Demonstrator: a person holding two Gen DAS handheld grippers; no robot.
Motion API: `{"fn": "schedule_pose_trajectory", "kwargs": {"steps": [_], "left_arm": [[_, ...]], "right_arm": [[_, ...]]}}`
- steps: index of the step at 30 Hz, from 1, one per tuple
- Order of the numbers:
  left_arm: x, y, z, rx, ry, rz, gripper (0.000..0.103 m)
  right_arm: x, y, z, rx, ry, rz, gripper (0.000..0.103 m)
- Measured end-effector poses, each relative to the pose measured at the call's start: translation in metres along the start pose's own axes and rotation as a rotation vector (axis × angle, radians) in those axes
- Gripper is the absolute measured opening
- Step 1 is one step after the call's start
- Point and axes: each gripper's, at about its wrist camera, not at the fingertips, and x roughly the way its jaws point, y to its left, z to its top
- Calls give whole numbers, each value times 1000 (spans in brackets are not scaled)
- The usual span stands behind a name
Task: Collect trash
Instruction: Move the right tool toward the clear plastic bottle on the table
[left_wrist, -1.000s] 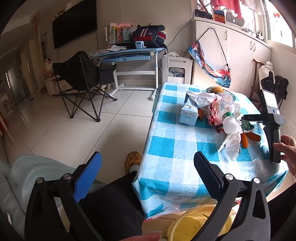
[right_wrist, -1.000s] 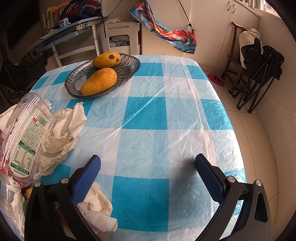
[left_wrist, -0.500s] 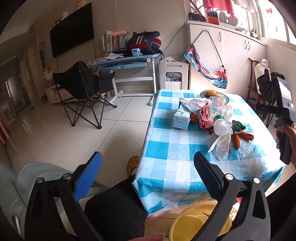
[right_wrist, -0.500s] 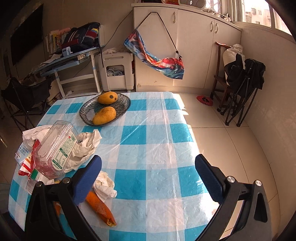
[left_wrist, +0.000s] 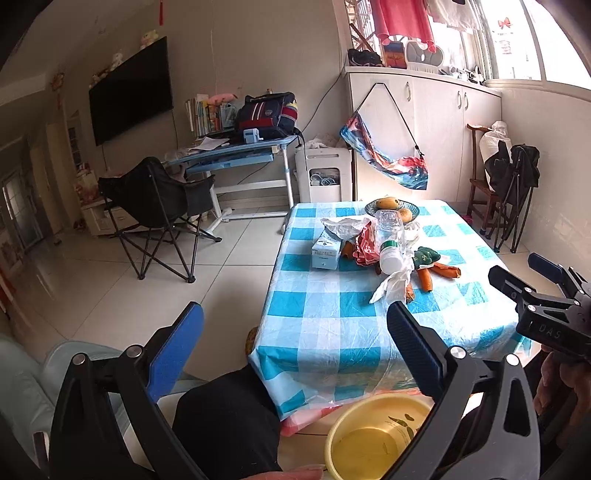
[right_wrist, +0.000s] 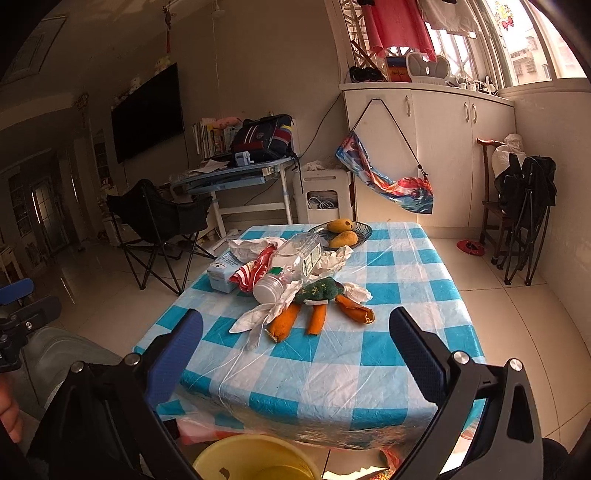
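Trash lies heaped mid-table on the blue checked tablecloth (right_wrist: 399, 354): a clear plastic bottle (right_wrist: 291, 264) with a white cap, crumpled tissues (right_wrist: 258, 319), orange peels (right_wrist: 282, 323), a red wrapper (right_wrist: 251, 273), a green scrap (right_wrist: 319, 290) and a light blue carton (right_wrist: 221, 271). The heap also shows in the left wrist view (left_wrist: 388, 247). A yellow bin (left_wrist: 376, 435) stands below the table's near edge. My left gripper (left_wrist: 295, 339) is open and empty, held back from the table. My right gripper (right_wrist: 295, 343) is open and empty, before the near edge.
A glass dish with two mangoes (right_wrist: 341, 230) sits at the table's far end. A black folding chair (left_wrist: 159, 206) and a blue desk (left_wrist: 232, 155) stand to the left. Folded chairs (right_wrist: 524, 221) lean at the right wall. A person's dark trouser leg (left_wrist: 225, 424) is below the left gripper.
Both grippers have pulled back and up from the table. The right view went from close over the cloth to showing the whole table and the yellow bin. Jaws stayed open.
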Motion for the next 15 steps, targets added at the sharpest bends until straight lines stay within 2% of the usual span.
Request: {"fn": "schedule_pose_trajectory", "kwargs": {"steps": [15], "left_arm": [[-42,4,-9,14,-29,-16,96]], "right_arm": [[-18,12,-21,-3,14,9,97]]}}
